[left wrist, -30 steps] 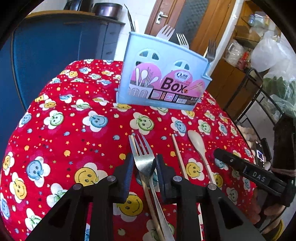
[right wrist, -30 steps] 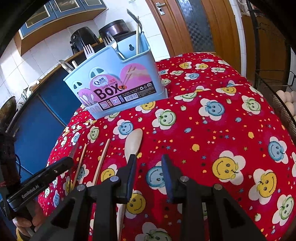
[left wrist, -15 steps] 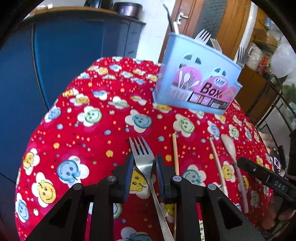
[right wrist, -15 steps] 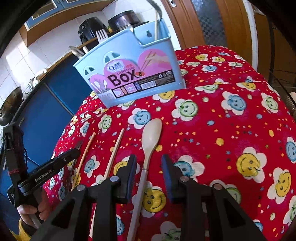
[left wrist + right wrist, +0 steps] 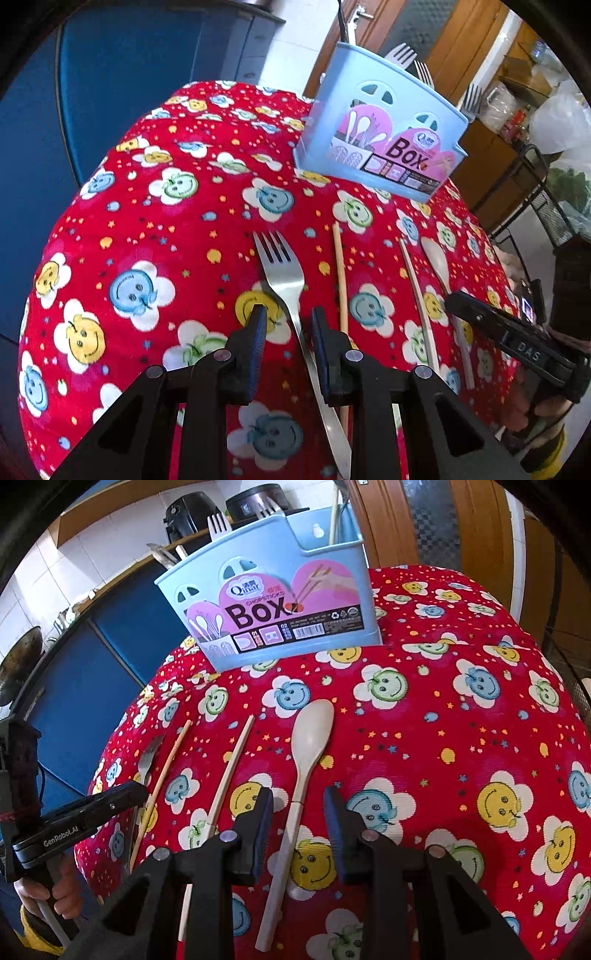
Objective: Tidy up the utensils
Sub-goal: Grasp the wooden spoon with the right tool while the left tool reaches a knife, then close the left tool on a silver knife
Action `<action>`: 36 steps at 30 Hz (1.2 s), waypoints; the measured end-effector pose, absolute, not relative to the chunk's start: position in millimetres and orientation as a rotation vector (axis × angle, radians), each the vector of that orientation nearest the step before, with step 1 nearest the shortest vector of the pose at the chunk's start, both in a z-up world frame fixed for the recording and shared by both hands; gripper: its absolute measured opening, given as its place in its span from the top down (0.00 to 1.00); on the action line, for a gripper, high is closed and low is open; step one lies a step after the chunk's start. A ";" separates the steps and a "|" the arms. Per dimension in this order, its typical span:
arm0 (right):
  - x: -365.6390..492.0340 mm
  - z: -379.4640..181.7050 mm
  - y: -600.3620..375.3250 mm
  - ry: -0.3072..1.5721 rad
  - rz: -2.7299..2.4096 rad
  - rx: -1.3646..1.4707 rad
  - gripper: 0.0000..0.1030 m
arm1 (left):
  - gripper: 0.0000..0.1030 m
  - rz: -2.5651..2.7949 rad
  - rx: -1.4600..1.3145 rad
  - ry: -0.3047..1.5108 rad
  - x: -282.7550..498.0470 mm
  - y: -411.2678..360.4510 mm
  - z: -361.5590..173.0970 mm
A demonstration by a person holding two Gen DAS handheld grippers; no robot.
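Partly done: box (image 5: 280, 602) held some forks; fork (image 5: 282, 273), chopsticks (image 5: 229, 771), spoon (image 5: 308, 746) lay on surface (image 5: 461, 738); left claw (image 5: 285, 321) and right claw (image 5: 298, 805) both apart.

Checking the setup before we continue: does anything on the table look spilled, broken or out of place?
Nothing spilled or broken. A fork, two chopsticks and a spoon lie loose on the cloth, outside the blue utensil box.

The pink label on the blue utensil holder (image 5: 280, 602) at the far side of the table reads "Qinar", "CHOPSTICKS" and "BOX" with "01" and "02", the left gripper (image 5: 79, 825) bears "GenRobot.AI", and the right gripper (image 5: 517, 341) bears "DAS".
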State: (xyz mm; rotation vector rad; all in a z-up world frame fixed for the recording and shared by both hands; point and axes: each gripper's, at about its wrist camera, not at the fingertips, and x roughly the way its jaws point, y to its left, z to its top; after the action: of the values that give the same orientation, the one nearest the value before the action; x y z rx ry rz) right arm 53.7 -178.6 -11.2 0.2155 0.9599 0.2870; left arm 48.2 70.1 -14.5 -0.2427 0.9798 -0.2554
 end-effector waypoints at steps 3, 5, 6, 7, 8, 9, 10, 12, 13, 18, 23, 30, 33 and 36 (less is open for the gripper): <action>57.8 -11.0 -175.9 0.993 0.290 0.196 0.68 | 0.76 -0.260 -0.218 0.998 48.4 66.3 -14.9; 60.9 -10.4 -173.4 1.015 0.293 0.164 0.68 | 0.80 -0.262 -0.172 1.003 48.5 60.7 -14.7; 63.0 -10.1 -171.1 1.028 0.295 0.140 0.69 | 0.81 -0.264 -0.150 1.004 49.4 58.0 -14.9; 65.2 -10.0 -168.8 1.042 0.295 0.115 0.70 | 0.82 -0.267 -0.124 1.005 50.9 54.8 -14.8; 67.4 -10.0 -166.3 1.052 0.294 0.092 0.72 | 0.85 -0.270 -0.106 1.008 52.5 52.7 -14.7; 70.1 -9.8 -164.0 1.066 0.292 0.067 0.74 | 0.86 -0.274 -0.094 1.012 54.4 51.3 -14.5; 73.0 -9.5 -162.5 1.080 0.286 0.049 0.78 | 0.88 -0.277 -0.091 1.016 56.3 51.3 -14.5; 78.0 -9.6 -161.1 1.103 0.280 0.030 0.85 | 0.89 -0.287 -0.103 1.027 60.3 52.9 -14.3; 80.4 -9.4 -160.4 1.115 0.282 0.023 0.86 | 0.90 -0.291 -0.111 1.032 62.0 54.2 -14.1; 83.1 -9.6 -164.5 1.134 0.284 0.055 0.90 | 0.94 -0.310 -0.147 1.043 66.4 59.7 -14.4; 79.0 -9.0 -180.4 1.110 0.303 0.180 0.93 | 0.97 -0.309 -0.216 1.025 65.8 64.6 -11.7; 62.4 13.1 -193.7 0.996 0.343 0.271 0.93 | 0.98 -0.343 -0.266 0.928 51.4 63.4 9.6; 55.5 25.0 -197.1 0.945 0.357 0.294 0.93 | 0.98 -0.361 -0.275 0.883 47.4 63.3 20.4; 51.1 35.2 -195.8 0.895 0.369 0.306 0.93 | 0.98 -0.379 -0.289 0.844 44.6 60.5 31.1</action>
State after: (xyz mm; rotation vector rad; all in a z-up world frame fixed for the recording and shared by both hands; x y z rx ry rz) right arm 51.1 -195.8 35.2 0.3060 0.8951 0.3687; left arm 44.6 60.5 31.1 -0.2888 0.8445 -0.3793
